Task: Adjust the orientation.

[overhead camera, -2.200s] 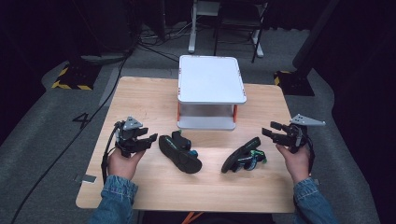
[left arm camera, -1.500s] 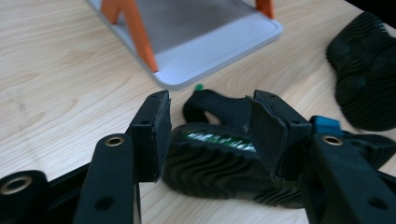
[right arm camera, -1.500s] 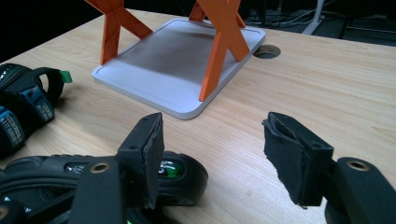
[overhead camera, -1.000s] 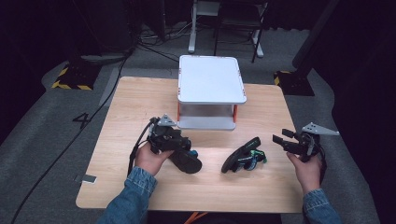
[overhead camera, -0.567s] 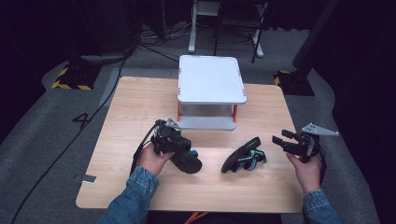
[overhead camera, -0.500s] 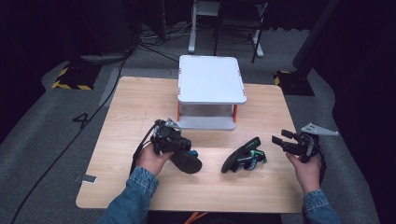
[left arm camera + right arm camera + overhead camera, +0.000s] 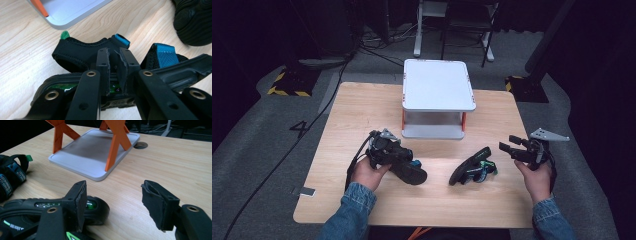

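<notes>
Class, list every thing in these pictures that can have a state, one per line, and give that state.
Left gripper: shut on the left black sandal's strap.
Left black sandal with blue straps: flat on the table, gripped.
Right gripper: open, empty.
Right black sandal with green markings: tipped on its side, free.
White two-tier shelf with orange legs: upright, empty.

Two black sandals with teal straps lie on the table. The left sandal [image 7: 408,170] sits flat, its strap pinched in the left claw [image 7: 113,66]. The right sandal [image 7: 472,169], tipped on edge, lies beside the right claw [image 7: 504,147], apart.
</notes>
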Available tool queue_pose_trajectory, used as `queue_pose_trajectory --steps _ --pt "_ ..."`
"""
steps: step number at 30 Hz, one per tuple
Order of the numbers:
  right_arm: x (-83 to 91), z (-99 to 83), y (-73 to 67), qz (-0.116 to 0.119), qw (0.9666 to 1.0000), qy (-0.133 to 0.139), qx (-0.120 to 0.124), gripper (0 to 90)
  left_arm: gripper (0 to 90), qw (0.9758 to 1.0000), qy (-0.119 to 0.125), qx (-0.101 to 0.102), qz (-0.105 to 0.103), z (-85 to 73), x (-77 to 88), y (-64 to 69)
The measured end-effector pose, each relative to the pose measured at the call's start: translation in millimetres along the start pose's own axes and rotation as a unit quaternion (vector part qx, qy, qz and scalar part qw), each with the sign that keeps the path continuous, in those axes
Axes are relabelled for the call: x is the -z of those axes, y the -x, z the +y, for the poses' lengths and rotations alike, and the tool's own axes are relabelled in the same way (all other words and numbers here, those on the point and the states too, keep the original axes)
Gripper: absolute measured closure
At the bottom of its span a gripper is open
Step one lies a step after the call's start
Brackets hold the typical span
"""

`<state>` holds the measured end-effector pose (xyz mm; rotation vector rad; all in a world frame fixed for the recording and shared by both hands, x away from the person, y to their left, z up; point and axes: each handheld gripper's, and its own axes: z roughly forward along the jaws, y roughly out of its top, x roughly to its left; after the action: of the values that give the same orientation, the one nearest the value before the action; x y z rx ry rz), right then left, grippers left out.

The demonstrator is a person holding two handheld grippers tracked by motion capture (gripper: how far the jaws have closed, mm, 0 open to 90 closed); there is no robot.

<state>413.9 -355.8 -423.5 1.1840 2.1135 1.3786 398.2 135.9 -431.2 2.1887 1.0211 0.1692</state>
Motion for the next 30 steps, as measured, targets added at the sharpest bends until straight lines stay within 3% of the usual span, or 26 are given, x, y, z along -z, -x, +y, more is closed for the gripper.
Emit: queue_pose_trajectory --steps 8,16,24,28,30 --pt "-14.8 10.9 -5.6 0.018 0.9998 0.003 0.011 36.9 79.9 0.9998 0.019 0.011 -0.003 -17.3 18.9 4.0" --pt "-33.4 22.1 -12.7 0.041 0.9989 0.005 0.024 36.9 80.0 0.9987 0.023 0.044 -0.007 -46.7 40.5 8.3" --pt "-45.0 27.8 -20.0 0.056 0.9980 0.001 0.032 36.9 79.8 0.9978 -0.005 0.066 -0.007 -82.2 51.6 7.5" --pt "-46.8 28.3 -22.0 0.057 0.9979 -0.001 0.033 36.9 77.7 0.9962 -0.035 0.079 0.011 -94.3 51.0 4.6" --pt "-47.1 28.3 -21.8 0.057 0.9978 0.000 0.034 36.9 76.5 0.9951 -0.036 0.092 0.002 -97.9 53.2 0.6"
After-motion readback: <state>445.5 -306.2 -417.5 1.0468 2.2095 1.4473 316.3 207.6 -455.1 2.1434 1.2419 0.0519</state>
